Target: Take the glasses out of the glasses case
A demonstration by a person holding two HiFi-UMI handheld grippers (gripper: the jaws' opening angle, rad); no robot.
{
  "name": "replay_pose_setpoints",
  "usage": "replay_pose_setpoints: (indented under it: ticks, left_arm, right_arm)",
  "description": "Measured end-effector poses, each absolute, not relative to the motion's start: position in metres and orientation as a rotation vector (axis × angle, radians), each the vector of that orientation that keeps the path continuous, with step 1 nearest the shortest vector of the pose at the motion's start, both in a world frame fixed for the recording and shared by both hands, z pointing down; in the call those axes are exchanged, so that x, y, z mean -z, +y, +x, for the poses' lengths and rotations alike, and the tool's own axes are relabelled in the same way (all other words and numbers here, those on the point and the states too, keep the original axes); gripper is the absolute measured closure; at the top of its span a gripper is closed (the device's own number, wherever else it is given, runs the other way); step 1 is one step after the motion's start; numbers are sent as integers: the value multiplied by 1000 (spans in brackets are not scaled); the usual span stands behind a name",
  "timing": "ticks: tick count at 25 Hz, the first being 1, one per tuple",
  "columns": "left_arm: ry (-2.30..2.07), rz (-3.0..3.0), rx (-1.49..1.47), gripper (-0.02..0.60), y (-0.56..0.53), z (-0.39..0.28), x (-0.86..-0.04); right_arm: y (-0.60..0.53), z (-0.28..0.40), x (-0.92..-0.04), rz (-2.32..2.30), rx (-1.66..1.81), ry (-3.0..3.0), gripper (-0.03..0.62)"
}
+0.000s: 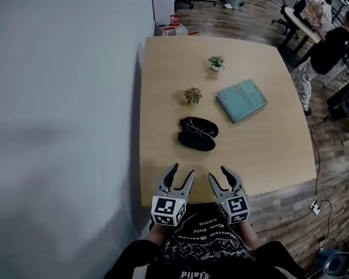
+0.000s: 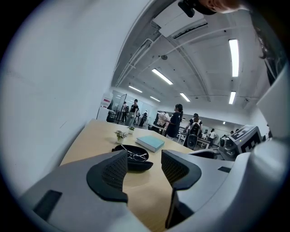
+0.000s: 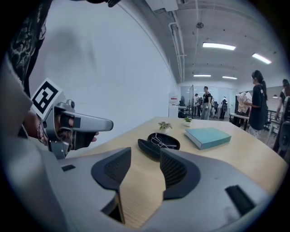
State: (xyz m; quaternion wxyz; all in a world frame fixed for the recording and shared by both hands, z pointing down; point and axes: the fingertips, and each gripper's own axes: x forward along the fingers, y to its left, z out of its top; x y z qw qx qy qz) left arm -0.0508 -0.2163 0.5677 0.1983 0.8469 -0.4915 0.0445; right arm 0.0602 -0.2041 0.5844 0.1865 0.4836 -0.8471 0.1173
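Left hand-held gripper (image 1: 183, 169) and right hand-held gripper (image 1: 218, 173) are being held empty, jaws apart; the glasses (image 1: 198, 128) risk being bent if pinched too hard.

- The case (image 1: 193, 142) is black and oval. It lies open, its two shell halves side by side and facing up, near the middle of the tabletop (image 1: 264, 154).
- The glasses (image 1: 198, 127) are thin and wire-framed and rest inside the case's farther half.
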Motion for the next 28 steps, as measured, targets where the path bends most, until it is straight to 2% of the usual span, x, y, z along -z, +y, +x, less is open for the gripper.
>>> replay_pose_setpoints:
  ticks: [8,28]
  left_arm:
    - [-1468,2307,-172,345,-236,-56,-577]
    - [-1549,2254,-230,345,-248,-46,-564]
  right_arm:
    - [-221,55,-597,1201,-314,-2391,382]
    - [-329,48,-541,1027,-147,-2521,384]
